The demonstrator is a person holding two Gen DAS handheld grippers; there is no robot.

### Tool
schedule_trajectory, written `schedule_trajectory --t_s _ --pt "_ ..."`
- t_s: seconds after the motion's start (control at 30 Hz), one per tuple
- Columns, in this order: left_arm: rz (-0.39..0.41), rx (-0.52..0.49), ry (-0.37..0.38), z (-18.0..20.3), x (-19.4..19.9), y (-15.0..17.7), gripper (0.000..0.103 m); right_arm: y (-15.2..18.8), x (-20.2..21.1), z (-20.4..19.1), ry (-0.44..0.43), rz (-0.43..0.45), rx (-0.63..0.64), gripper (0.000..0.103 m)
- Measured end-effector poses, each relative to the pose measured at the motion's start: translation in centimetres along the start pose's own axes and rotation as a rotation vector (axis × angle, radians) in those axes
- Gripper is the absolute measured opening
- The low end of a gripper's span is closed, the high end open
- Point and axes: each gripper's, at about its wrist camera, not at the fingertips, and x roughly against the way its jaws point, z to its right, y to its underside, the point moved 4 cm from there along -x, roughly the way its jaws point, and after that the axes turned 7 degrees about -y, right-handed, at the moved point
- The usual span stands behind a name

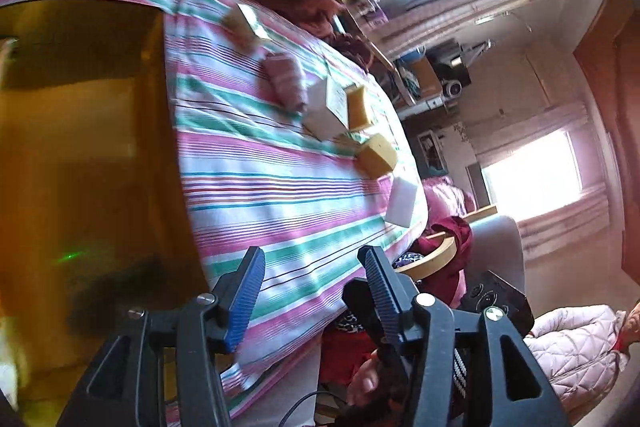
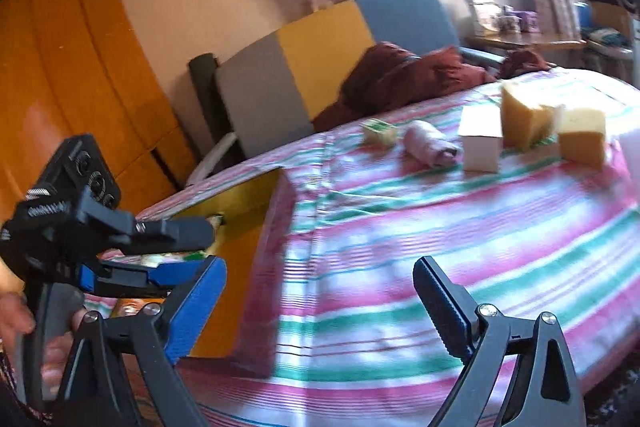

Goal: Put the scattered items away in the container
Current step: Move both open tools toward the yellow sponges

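A yellow open box (image 2: 240, 211) with striped outer walls sits on the striped bedcover (image 2: 400, 227); it fills the left of the left wrist view (image 1: 80, 147). Scattered on the cover are a small green-yellow box (image 2: 380, 131), a pink rolled cloth (image 2: 430, 147), a white box (image 2: 480, 139), two yellow sponges (image 2: 520, 119) (image 2: 582, 139) and a white block (image 1: 404, 201). My left gripper (image 1: 312, 259) is open and empty at the box's edge; it also shows in the right wrist view (image 2: 192, 247). My right gripper (image 2: 320, 283) is open and empty above the cover.
A dark red blanket (image 2: 400, 75) lies at the head of the bed by a grey, yellow and blue headboard (image 2: 320, 55). A wooden wardrobe (image 2: 72, 67) stands left. A chair with clothes (image 1: 452, 247) and a cluttered shelf (image 1: 420, 75) stand beside the bed.
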Motion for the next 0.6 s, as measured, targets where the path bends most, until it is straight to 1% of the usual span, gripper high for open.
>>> schedule_trajectory --t_s 0.07,0.13,0.17,0.23,0.27,0.33,0.4,0.47,0.5,0.53,0.6 --pt "-0.001 -0.02 -0.031 0.8 -1.1 -0.4 0.053 -0.2 0.5 1.6 0.044 0.015 -0.021 0.098" --pt "0.019 -0.044 -0.071 1.8 -2.3 -1.1 0.053 -0.5 1.0 3.3 0.079 0.032 -0.05 0.098" --pt "0.041 -0.05 -0.087 2.2 -3.0 -1.7 0.053 -0.6 1.2 4.0 0.102 0.041 -0.061 0.098" --pt "0.073 -0.059 -0.123 2.6 -4.3 -2.6 0.053 -0.6 1.5 5.9 0.189 0.035 -0.081 0.098" --pt "0.082 -0.057 -0.142 2.8 -5.0 -3.1 0.053 -0.6 1.6 6.7 0.219 0.035 -0.089 0.098" --pt "0.083 -0.05 -0.155 3.3 -6.4 -3.9 0.053 -0.7 2.1 8.3 0.255 0.049 -0.1 0.098" --pt "0.073 -0.05 -0.159 4.0 -8.1 -4.7 0.053 -1.2 2.5 10.3 0.323 0.066 -0.105 0.099" --pt "0.077 -0.059 -0.194 4.5 -9.3 -5.5 0.053 -1.8 2.8 11.8 0.359 0.086 -0.113 0.099" --pt "0.08 -0.059 -0.209 4.8 -10.0 -6.0 0.053 -2.1 2.8 12.6 0.374 0.091 -0.119 0.103" --pt "0.081 -0.057 -0.213 4.9 -10.6 -6.3 0.053 -2.4 2.6 13.3 0.396 0.085 -0.123 0.103" --pt "0.078 -0.042 -0.215 5.2 -11.5 -6.9 0.053 -2.7 1.6 14.8 0.463 0.039 -0.122 0.103"
